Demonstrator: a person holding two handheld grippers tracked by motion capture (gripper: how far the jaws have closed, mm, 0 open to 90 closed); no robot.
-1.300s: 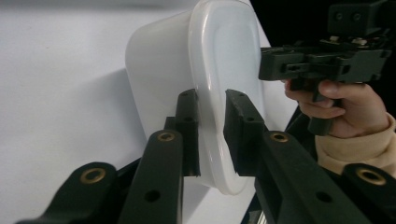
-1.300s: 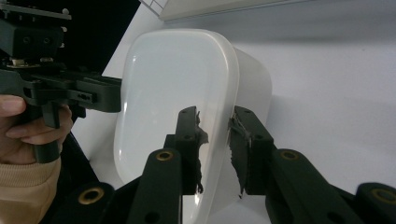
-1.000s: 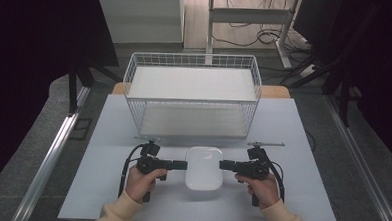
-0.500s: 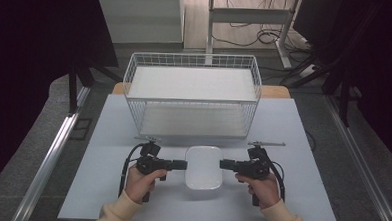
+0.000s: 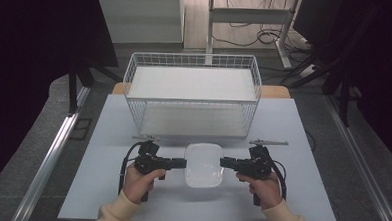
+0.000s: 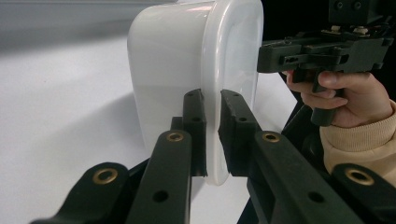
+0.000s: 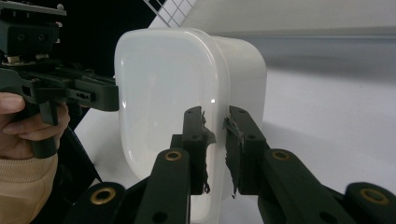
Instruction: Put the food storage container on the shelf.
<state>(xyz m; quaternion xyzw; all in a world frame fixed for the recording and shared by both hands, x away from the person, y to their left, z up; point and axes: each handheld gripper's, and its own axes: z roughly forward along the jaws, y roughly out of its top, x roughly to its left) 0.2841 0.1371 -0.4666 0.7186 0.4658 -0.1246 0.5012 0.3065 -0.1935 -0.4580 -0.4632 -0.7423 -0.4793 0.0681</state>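
Both in: left gripper (image 5: 180, 163) and right gripper (image 5: 225, 162) jaws pinch opposite rims of the white tub (image 5: 203, 165), near the worktop's (image 5: 108, 136) front edge, wire basket (image 5: 192, 93) directly behind.

a glossy white plastic container (image 5: 203, 164) with rounded corners and a flanged rim, open side up, sits on the tabletop (image 5: 108, 136) just before a white wire basket (image 5: 192, 93)
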